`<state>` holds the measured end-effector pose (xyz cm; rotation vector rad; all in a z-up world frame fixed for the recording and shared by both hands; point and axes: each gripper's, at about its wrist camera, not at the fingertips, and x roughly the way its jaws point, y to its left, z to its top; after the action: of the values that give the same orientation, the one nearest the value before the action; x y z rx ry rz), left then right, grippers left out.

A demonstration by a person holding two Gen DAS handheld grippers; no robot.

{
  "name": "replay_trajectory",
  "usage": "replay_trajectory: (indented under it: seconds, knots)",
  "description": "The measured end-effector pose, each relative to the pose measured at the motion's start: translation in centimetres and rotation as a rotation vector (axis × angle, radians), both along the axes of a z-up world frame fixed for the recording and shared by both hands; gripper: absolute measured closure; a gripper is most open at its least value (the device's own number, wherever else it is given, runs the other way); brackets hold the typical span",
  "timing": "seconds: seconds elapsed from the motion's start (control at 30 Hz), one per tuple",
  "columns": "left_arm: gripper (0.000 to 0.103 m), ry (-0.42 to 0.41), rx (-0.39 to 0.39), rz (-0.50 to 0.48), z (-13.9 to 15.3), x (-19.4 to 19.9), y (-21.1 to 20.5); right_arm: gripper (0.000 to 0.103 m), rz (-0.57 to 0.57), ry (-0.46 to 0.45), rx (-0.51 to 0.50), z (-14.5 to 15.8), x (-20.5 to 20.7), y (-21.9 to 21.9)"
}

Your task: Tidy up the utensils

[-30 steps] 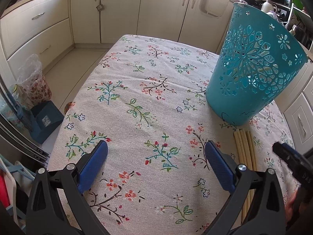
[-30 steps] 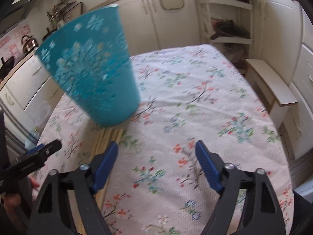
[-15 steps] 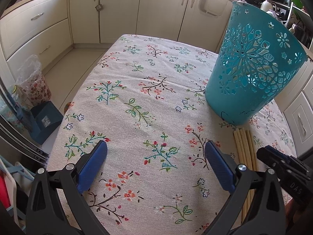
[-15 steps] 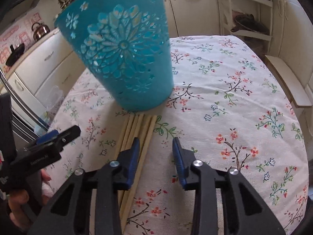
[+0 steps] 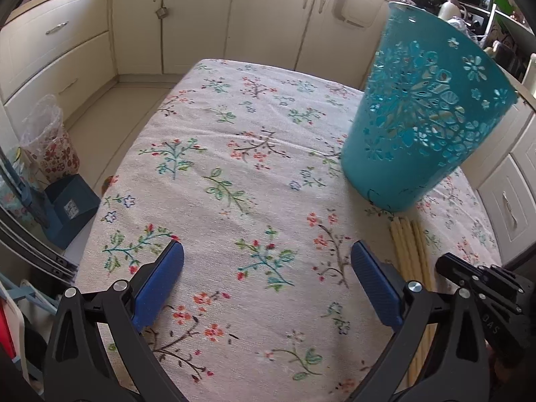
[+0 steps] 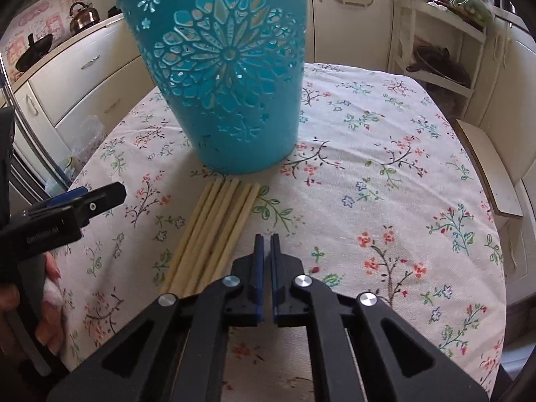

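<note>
Chopsticks [image 6: 214,231] (about six, side by side) lie before one basket [image 6: 227,77].

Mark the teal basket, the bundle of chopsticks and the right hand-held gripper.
teal basket [image 6: 231,100], right wrist view, on its patterned wall.
chopsticks [image 6: 217,227], right wrist view, mid-bundle.
right hand-held gripper [image 6: 266,238], right wrist view, between the shut fingertips.

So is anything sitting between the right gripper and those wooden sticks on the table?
Nothing visible. The right gripper, shut and empty, hangs just right of the wooden sticks, with only bare tablecloth between them. The teal basket stands past their far ends, not in the way.
</note>
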<state>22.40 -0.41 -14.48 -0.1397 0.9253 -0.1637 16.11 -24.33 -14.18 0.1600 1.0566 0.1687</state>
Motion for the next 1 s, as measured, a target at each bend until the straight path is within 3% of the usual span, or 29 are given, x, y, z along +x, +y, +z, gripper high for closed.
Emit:
replay_trajectory:
  seconds: [0.1,0.2,0.4,0.5,0.7,0.83,1.0]
  knots:
    - [0.008,0.008,-0.039,-0.023,0.4,-0.8,-0.8,0.099,-0.016,0.013,0.082,0.1,-0.1,-1.2]
    - [0.008,-0.005,-0.012,-0.045,1.0,-1.5,-1.8,0.099,-0.024,-0.008,0.176,0.6,-0.2,-1.3]
    - [0.008,-0.001,-0.003,-0.015,0.8,-2.1,-1.9,0.097,0.009,0.001,0.195,-0.3,0.5,0.5]
    - [0.008,0.018,0.013,-0.003,-0.1,-2.0,-2.0,0.097,0.021,0.002,0.167,-0.3,0.7,0.8]
    - [0.008,0.015,0.054,-0.034,-0.3,-2.0,-3.1,0.096,0.093,0.000,-0.013,0.2,1.0,1.9]
    - [0.008,0.012,0.053,-0.036,-0.4,-1.9,-3.1,0.095,0.065,0.013,0.049,-0.4,1.2,0.6]
    - [0.008,0.009,0.060,-0.052,-0.5,-2.0,-3.4,0.095,0.086,0.012,0.024,0.0,0.5,0.6]
